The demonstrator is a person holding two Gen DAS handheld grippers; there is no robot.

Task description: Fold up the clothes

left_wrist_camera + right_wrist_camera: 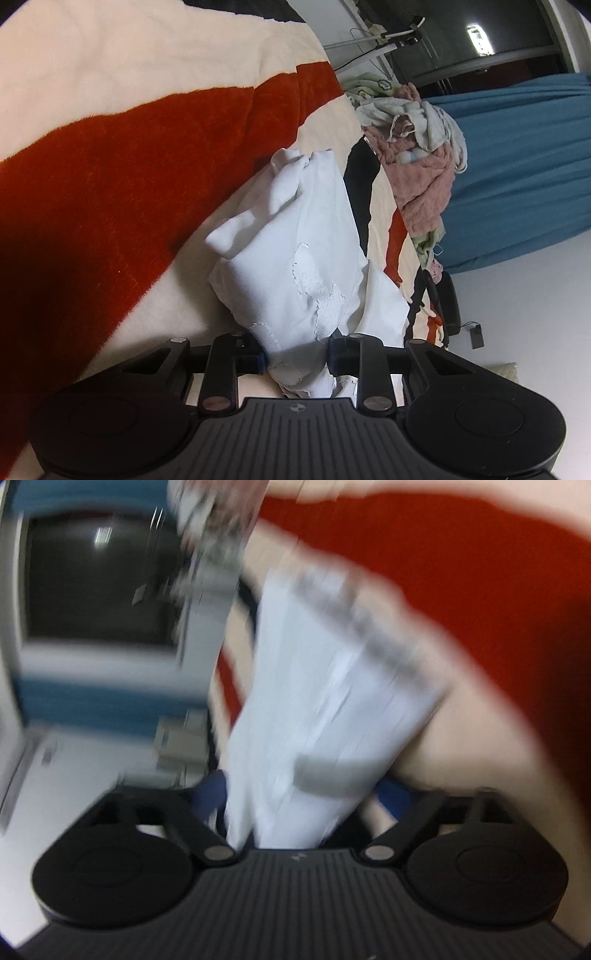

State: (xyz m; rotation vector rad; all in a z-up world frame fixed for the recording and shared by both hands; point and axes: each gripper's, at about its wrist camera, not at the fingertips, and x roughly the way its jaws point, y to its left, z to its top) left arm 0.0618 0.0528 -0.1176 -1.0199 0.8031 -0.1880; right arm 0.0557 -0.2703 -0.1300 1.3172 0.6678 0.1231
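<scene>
Holding a bunched white cotton garment with stitched patches (295, 236) between both tools, we have the left gripper (295, 356) clenched on one gathered end, and the right gripper (295, 805) seems to have its blue-padded fingers (391, 797) closed on another part, though blur leaves that grip less certain. The garment hangs crumpled just above the cream, red and black fleece blanket on the bed (110, 147), not laid flat. Our worry is that each grip holds a wad of several layers rather than a single edge, so a pull apart could twist the cloth or let a layer slip free; a swing could also drag it into the heap of pink and white unfolded laundry (417, 155) near the bed's far edge. We cannot make out hems, sleeves or collar, and the right wrist view is smeared throughout.
</scene>
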